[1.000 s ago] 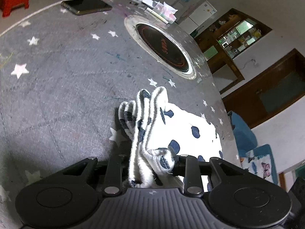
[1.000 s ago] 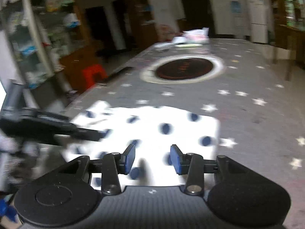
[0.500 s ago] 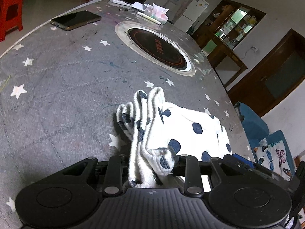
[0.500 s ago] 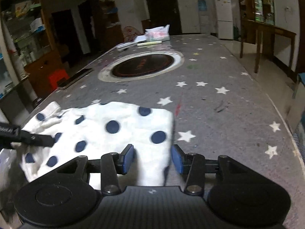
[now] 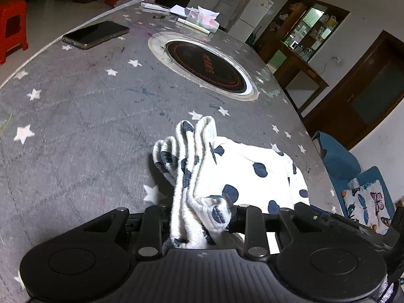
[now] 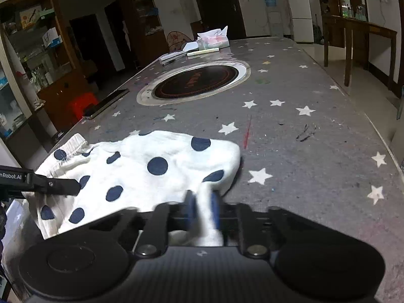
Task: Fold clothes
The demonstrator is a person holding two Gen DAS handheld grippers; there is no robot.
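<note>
Claws (image 5: 199,217) (image 6: 202,208) pinch opposite edges of polka-dot garment (image 6: 141,166) on table (image 6: 303,151).

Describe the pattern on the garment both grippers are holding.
The garment is white with dark navy polka dots; its bunched waistband shares the pattern. It shows best in the right wrist view.

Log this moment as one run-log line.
left gripper: shut on polka-dot garment | right gripper: shut on garment corner | table: garment partly flat

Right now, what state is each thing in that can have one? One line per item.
Left gripper: shut on the bunched waistband.
Right gripper: shut on a corner of the garment.
Polka-dot garment: partly spread on the table, unfolded, held at both ends.
Phone: flat, screen dark.
Built-in cooktop: bare, nothing on it.
</note>
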